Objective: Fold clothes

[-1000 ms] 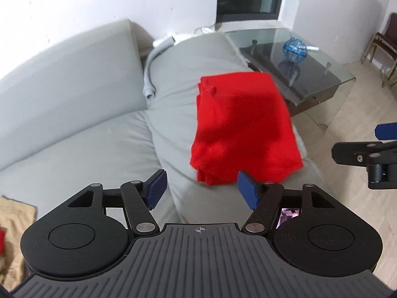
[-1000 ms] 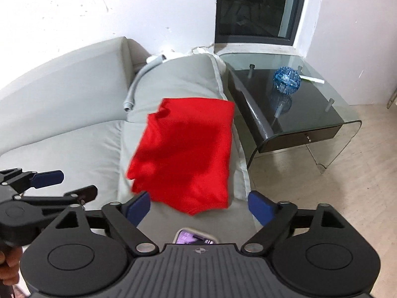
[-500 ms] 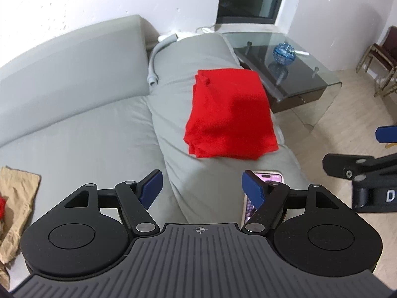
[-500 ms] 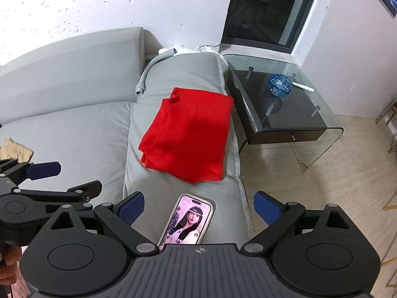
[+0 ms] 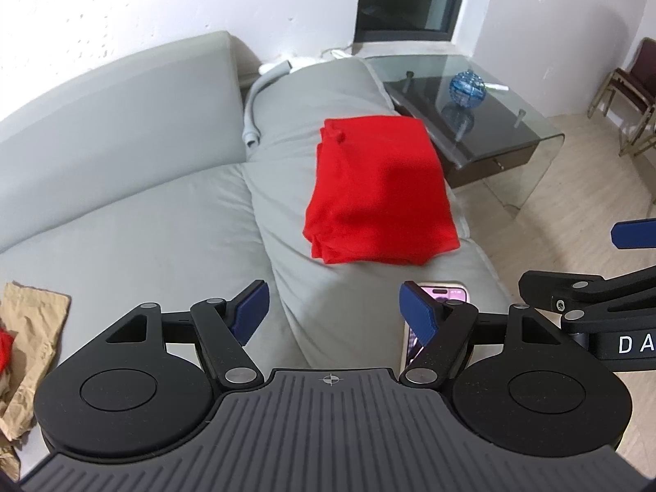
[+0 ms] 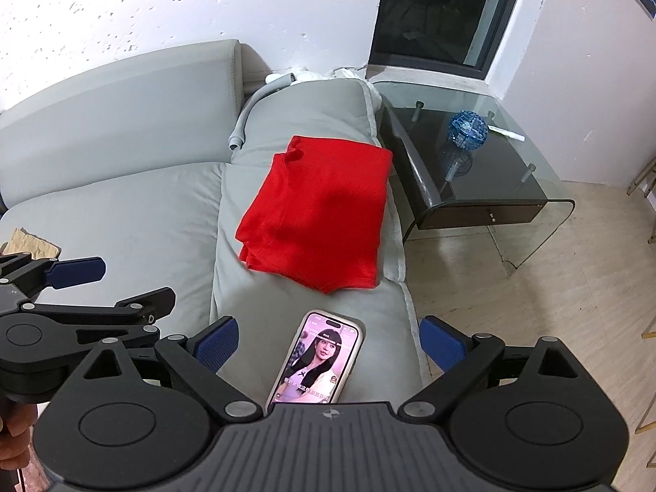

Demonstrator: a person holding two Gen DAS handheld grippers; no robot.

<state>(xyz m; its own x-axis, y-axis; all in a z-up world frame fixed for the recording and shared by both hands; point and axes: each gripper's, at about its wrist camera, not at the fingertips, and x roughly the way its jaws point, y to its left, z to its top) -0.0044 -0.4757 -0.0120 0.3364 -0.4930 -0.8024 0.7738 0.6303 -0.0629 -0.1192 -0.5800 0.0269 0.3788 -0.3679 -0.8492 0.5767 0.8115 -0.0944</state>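
A folded red garment [image 5: 379,190] [image 6: 317,213] lies flat on the wide grey sofa arm [image 5: 328,94] [image 6: 315,106]. My left gripper [image 5: 334,313] hangs open above the near end of that arm, well short of the garment, with nothing between its blue pads. My right gripper [image 6: 328,340] is open too, held above a lit phone [image 6: 317,363] [image 5: 445,293] that lies on the arm just in front of the garment. Each gripper shows at the edge of the other's view.
A glass side table [image 6: 529,156] with a blue ball [image 6: 467,129] stands right of the sofa arm. A grey hose [image 5: 252,110] runs down beside the backrest. Tan crumpled cloth [image 5: 24,348] lies on the seat at the left. A chair [image 5: 631,90] stands at the far right.
Both grippers have pulled back and up from the red garment, so it looks smaller and farther. The phone has come into view below them. Both stayed open.
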